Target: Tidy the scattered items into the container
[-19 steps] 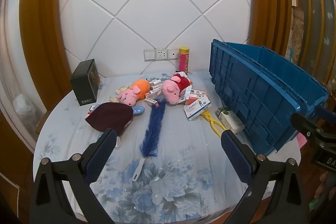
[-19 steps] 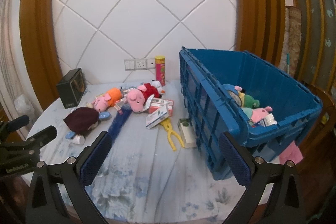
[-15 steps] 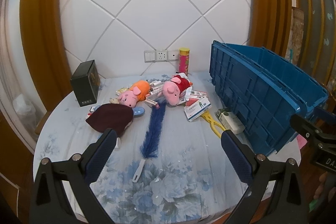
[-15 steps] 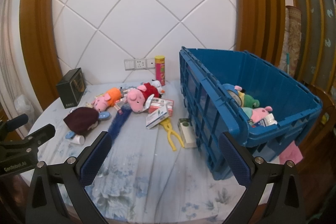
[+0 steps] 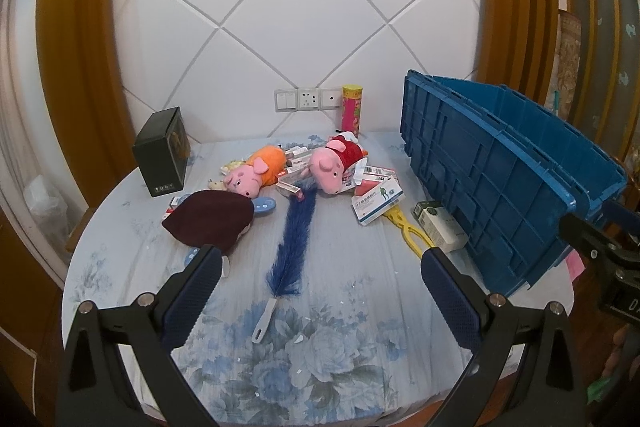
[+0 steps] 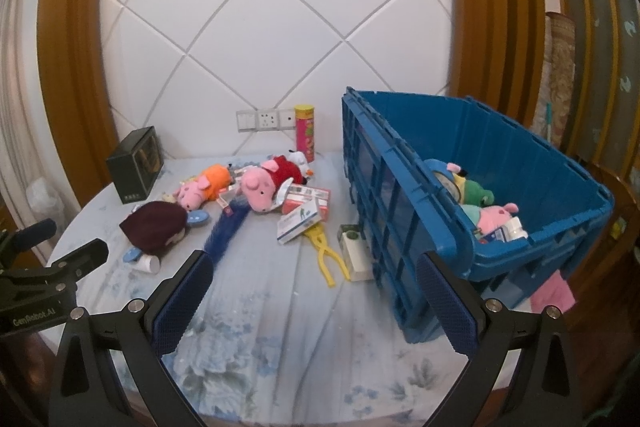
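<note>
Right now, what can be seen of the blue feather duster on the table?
The blue feather duster lies flat on the floral tablecloth, fluffy dark-blue plume pointing toward the wall, white plastic handle with a hanging hole nearest the left wrist camera. Its far tip reaches a small box beside the red-dressed pig plush. Neither gripper touches it.

At about 8 o'clock in the right wrist view, the left tongs (image 6: 60, 267) carry white lettering that reads "GenRobot.AI". At 3 o'clock in the left wrist view, the right tongs (image 5: 600, 251) show only "DA", cut off at the edge. Print on the boxes (image 6: 306, 211) is too small to read.
</note>
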Demonstrator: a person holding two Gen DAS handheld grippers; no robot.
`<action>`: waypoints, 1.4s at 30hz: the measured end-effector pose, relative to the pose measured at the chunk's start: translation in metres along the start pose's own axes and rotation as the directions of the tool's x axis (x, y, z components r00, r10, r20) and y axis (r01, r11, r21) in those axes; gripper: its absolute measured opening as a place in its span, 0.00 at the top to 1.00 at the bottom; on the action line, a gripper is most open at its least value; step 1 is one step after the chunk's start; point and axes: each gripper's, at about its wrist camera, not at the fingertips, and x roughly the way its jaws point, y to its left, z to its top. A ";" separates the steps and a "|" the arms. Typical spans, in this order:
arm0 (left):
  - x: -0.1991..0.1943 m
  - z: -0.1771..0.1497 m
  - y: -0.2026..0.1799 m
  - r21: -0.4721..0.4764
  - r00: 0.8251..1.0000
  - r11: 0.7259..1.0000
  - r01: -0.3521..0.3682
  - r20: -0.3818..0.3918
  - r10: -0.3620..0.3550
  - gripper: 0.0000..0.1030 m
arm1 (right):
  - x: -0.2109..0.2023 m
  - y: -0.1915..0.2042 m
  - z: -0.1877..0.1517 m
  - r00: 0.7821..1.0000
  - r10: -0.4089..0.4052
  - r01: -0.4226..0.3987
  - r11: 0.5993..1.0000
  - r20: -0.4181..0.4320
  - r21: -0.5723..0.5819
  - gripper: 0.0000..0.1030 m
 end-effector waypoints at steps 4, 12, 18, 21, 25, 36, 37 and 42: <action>0.003 -0.001 -0.002 0.001 1.000 1.000 0.001 -0.006 -0.001 0.02 | 0.001 -0.001 -0.002 1.000 0.000 0.000 1.000 0.000 0.001 0.00; 0.008 -0.001 -0.002 -0.001 1.000 1.000 0.001 -0.017 -0.001 0.02 | 0.005 -0.001 -0.004 1.000 0.002 -0.002 1.000 -0.010 0.003 0.00; 0.012 0.001 0.001 -0.020 1.000 1.000 0.008 -0.022 -0.008 0.02 | 0.009 -0.001 -0.004 1.000 0.005 -0.005 1.000 -0.018 -0.005 0.00; 0.015 0.002 0.001 -0.021 1.000 1.000 0.007 -0.026 -0.007 0.02 | 0.011 -0.002 -0.004 1.000 0.003 -0.003 1.000 -0.019 -0.006 0.00; 0.021 0.002 0.002 -0.019 0.999 1.000 0.005 -0.037 -0.005 0.02 | 0.016 -0.002 -0.001 1.000 0.004 -0.004 1.000 -0.024 -0.007 0.00; 0.033 0.004 0.003 -0.015 0.999 1.000 -0.004 -0.045 0.003 0.02 | 0.036 -0.001 0.003 0.999 0.023 -0.024 1.000 -0.041 -0.013 0.00; 0.035 0.004 0.004 -0.016 0.999 1.000 -0.003 -0.047 0.002 0.02 | 0.038 0.000 0.004 0.999 0.023 -0.024 1.000 -0.042 -0.014 0.00; 0.043 0.003 0.009 -0.020 0.998 1.000 -0.010 -0.054 0.009 0.02 | 0.047 0.003 0.005 0.998 0.028 -0.029 0.999 -0.049 -0.018 0.00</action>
